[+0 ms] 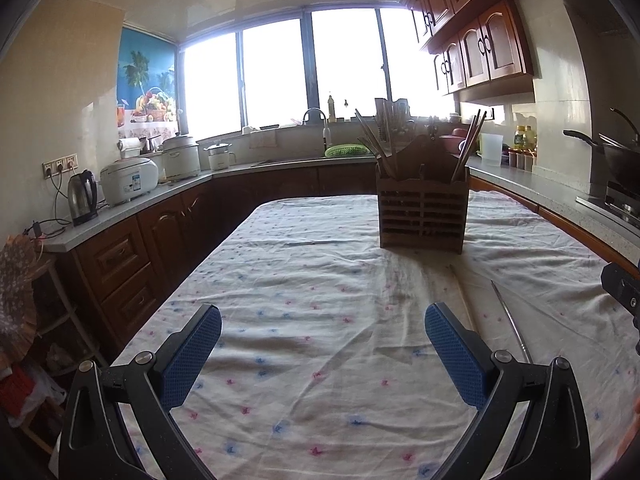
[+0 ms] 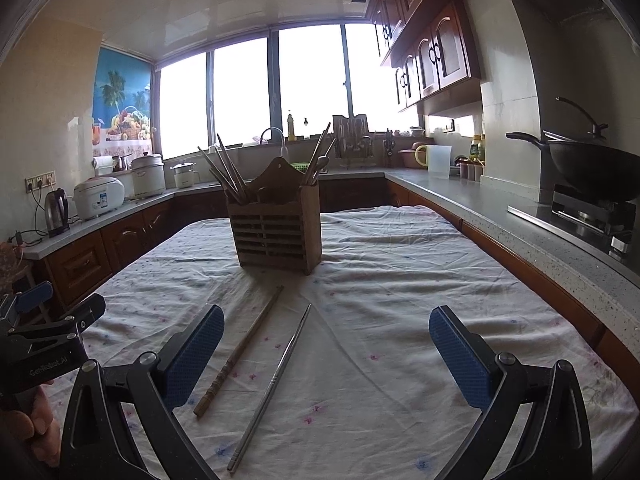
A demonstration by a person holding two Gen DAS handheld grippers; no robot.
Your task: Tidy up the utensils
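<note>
A slatted wooden utensil holder (image 1: 422,216) (image 2: 278,238) stands on the table with several chopsticks (image 2: 228,174) sticking out of it. A wooden chopstick (image 2: 240,350) and a metal chopstick (image 2: 272,384) lie loose on the tablecloth in front of the holder. In the left wrist view the metal chopstick (image 1: 512,322) lies to the right of my fingers, and the wooden one (image 1: 460,292) is partly hidden behind the right finger. My left gripper (image 1: 323,334) is open and empty above the cloth. My right gripper (image 2: 326,338) is open and empty, with both loose chopsticks below it.
The table carries a white cloth (image 1: 320,280) with small flower prints. Counters run around it with a kettle (image 1: 82,198), rice cookers (image 1: 128,180), a sink tap (image 1: 316,114) and a wok on the stove (image 2: 592,164). Wooden cupboards (image 1: 476,48) hang at the right.
</note>
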